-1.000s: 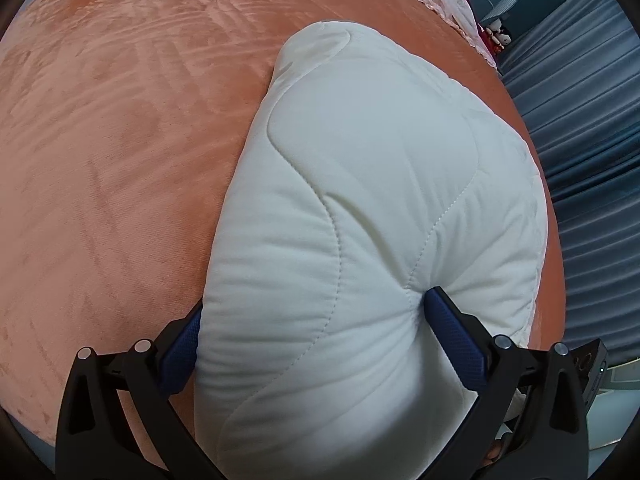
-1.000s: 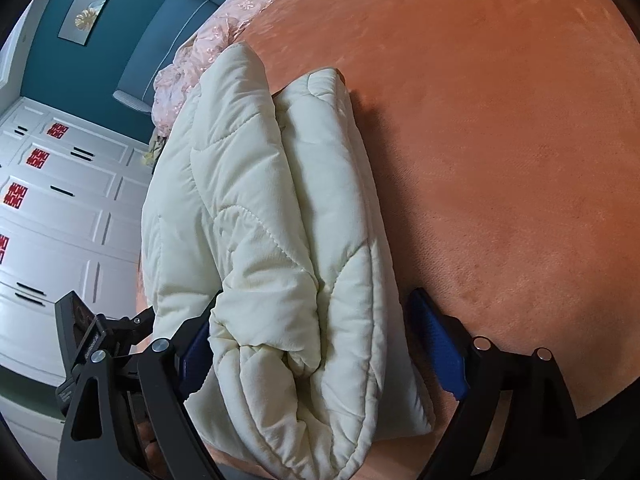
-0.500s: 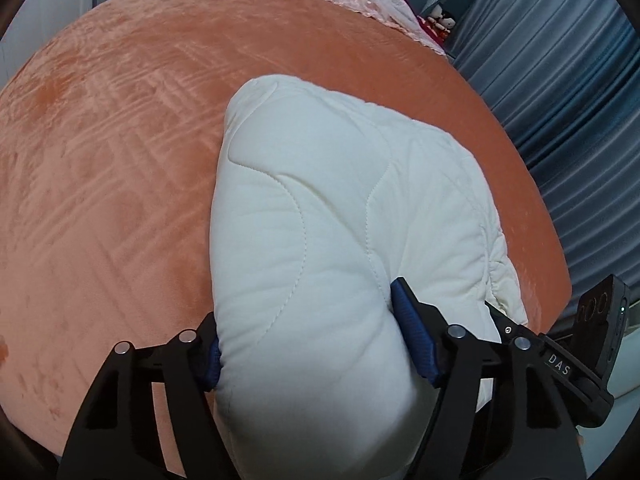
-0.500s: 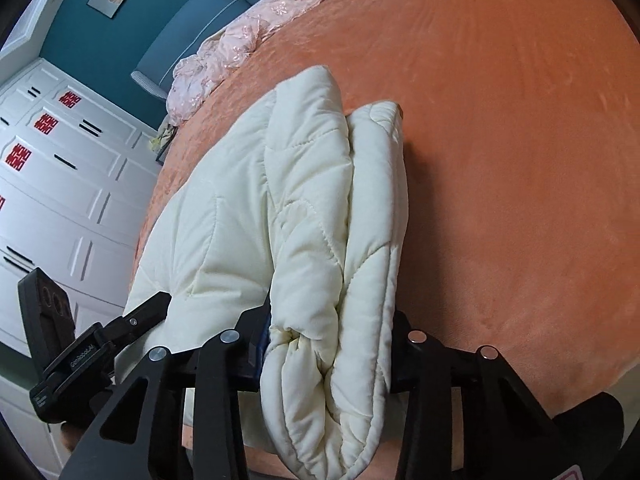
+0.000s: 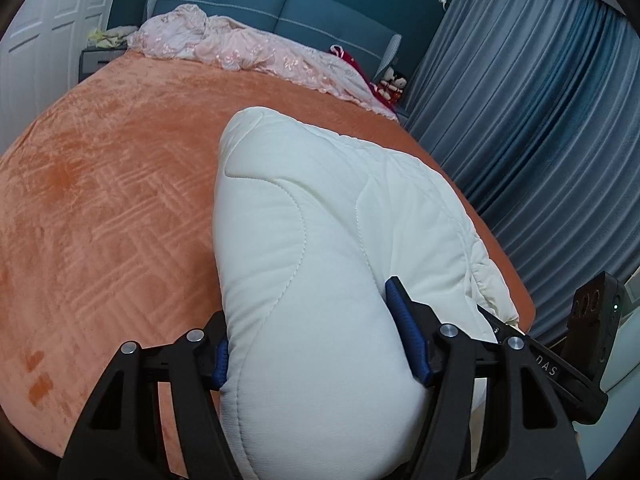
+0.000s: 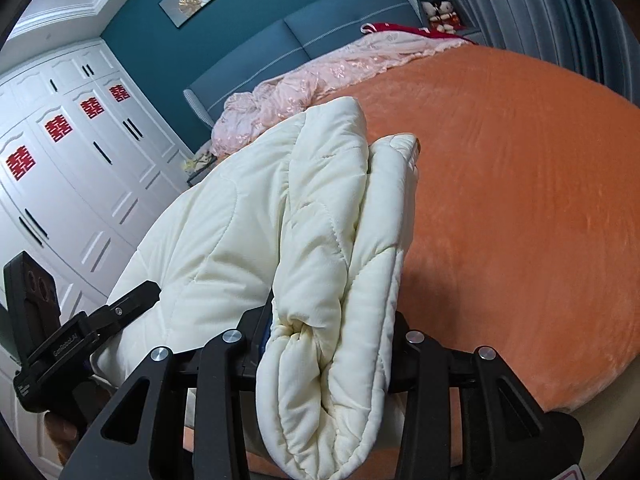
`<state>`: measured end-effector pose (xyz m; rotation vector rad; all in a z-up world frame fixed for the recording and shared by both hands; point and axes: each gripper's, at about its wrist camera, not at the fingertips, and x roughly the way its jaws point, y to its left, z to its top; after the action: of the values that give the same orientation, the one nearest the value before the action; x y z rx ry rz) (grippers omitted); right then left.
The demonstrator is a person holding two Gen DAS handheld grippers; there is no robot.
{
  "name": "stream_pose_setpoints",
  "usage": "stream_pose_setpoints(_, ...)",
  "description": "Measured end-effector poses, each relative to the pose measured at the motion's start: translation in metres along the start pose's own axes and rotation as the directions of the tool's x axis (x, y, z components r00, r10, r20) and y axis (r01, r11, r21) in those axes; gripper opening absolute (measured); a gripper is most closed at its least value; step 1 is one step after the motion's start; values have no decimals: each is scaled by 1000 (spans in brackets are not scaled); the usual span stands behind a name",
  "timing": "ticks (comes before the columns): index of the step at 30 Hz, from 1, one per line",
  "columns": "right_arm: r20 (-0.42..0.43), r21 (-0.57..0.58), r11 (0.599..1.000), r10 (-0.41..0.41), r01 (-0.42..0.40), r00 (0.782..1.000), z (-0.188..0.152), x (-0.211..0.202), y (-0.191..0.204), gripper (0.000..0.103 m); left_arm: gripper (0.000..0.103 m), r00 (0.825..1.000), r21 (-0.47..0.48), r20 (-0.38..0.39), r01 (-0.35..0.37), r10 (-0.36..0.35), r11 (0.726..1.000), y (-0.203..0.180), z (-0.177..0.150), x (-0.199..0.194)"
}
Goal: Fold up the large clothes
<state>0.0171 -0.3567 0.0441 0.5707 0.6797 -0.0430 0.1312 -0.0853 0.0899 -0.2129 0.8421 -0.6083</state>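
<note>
Raised since a second ago: both grippers, clamped on near edges of quilted cream garment (image 5: 320,240). Left gripper (image 5: 316,354), right gripper (image 6: 328,344) pinch bunched layers; far end rests on orange bedspread (image 5: 100,200). Fold likely next.

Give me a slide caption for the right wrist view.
Right gripper clamps the folded cream quilted garment above the orange bedspread.

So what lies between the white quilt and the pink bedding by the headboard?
Only bare orange blanket separates the quilt from the pink bedding; the left wrist view shows it.
</note>
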Motion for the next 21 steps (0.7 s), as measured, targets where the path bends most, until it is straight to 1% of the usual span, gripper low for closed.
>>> stream_pose_setpoints(3,59,-44,999,11,-8,998,9,-19,19,39,63,998,26,62,21,-23,999,-5,11,-24)
stream_pose_setpoints(6,104,-86,996,25,-16,994,22,-29,43,39,63,991,53,125,37,-43,998,-5,24,-47)
stream_pose_setpoints(9,144,-128,991,50,-31,988,32,-40,64,39,63,978,73,196,53,-66,996,1,37,-69)
stream_pose_setpoints(12,172,-169,985,75,-45,982,43,-42,88,39,63,965,93,251,54,-75,994,11,47,-87)
stream_pose_setpoints(15,181,-206,977,93,-55,979,48,-37,106,39,63,953,100,295,47,-75,994,29,55,-99)
stream_pose_setpoints(17,177,-221,973,102,-62,979,48,-29,118,39,63,947,93,313,41,-68,995,45,60,-102)
stream_pose_setpoints(21,146,-247,966,110,-72,983,44,-5,140,39,63,943,66,329,23,-43,998,78,61,-102)
